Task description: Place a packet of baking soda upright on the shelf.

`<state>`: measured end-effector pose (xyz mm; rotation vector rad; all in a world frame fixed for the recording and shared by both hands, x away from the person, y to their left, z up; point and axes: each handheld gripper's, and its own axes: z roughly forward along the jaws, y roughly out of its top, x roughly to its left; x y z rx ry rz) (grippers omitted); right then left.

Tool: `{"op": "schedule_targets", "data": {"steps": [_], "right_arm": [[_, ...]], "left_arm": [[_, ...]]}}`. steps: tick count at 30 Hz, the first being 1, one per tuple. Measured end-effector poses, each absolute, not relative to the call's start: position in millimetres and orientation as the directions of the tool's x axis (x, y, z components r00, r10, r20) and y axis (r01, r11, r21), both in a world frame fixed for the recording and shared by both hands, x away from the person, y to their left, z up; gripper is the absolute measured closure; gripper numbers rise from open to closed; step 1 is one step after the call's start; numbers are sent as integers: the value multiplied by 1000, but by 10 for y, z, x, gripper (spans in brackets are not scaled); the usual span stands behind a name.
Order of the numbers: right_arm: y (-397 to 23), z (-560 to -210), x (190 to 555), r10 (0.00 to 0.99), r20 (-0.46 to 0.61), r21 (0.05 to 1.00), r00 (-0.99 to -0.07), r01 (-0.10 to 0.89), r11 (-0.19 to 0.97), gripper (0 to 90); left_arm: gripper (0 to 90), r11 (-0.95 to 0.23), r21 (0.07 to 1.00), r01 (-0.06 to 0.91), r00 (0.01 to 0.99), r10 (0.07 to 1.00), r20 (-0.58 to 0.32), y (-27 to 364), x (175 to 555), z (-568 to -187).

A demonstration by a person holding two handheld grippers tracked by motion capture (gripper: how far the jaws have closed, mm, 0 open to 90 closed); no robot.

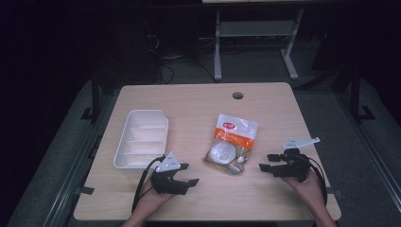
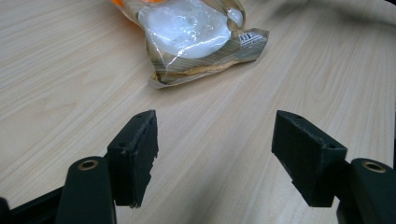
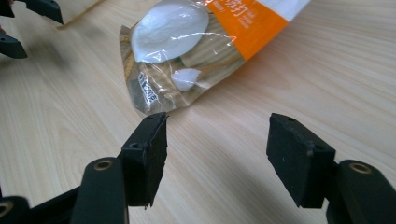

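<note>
A clear and orange snack bag [image 1: 231, 144] with a round white item inside lies flat at the middle of the wooden table [image 1: 198, 101]. My left gripper [image 1: 188, 174] rests near the front edge, left of the bag, jaws open and empty. The bag [image 2: 196, 37] lies a short way ahead of the left gripper [image 2: 215, 154]. My right gripper [image 1: 268, 162] sits to the bag's right, pointing toward it, open with nothing between its jaws. Seen along the right gripper [image 3: 217, 156], the bag [image 3: 187, 51] has its near corner just beyond the left fingertip.
A white plastic tray [image 1: 124, 142] holding pale flat packets stands at the left of the table. A cable hole [image 1: 238, 95] sits near the far edge. The left gripper's jaw tips [image 3: 32, 14] show at the top left of the right gripper view.
</note>
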<state>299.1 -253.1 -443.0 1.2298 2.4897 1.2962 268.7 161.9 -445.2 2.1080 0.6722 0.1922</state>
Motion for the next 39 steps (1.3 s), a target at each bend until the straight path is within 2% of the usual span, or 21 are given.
{"op": "schedule_targets", "data": {"steps": [9,21,22,23,25,30,39], "right_arm": [[-2609,-4391,2979,694,281,737,-663,612,286,347],[-2667,-4366,3009,704,276,751,-654,604,267,349],[-2672,-4366,3020,705,277,751,-652,605,264,349],[-2684,-4361,3052,707,284,747,-648,611,260,345],[-2693,-4357,3073,706,288,749,-647,612,256,339],[-2725,-4304,3249,706,333,740,-625,638,215,319],[-2602,-4194,3605,671,372,711,-641,662,238,298]], "left_arm": [[444,-453,789,414,832,539,-128,1538,2769,-4375],[721,-497,763,413,830,550,-91,1101,3148,-4244],[721,-508,752,420,830,549,-92,1043,3208,-4246],[788,-515,747,421,830,550,-88,1012,3241,-4249],[829,-521,736,432,830,550,-98,931,3316,-4260],[854,-558,713,425,841,534,-84,713,3447,-4241],[875,-609,657,445,843,533,-77,562,3563,-4330]]}}
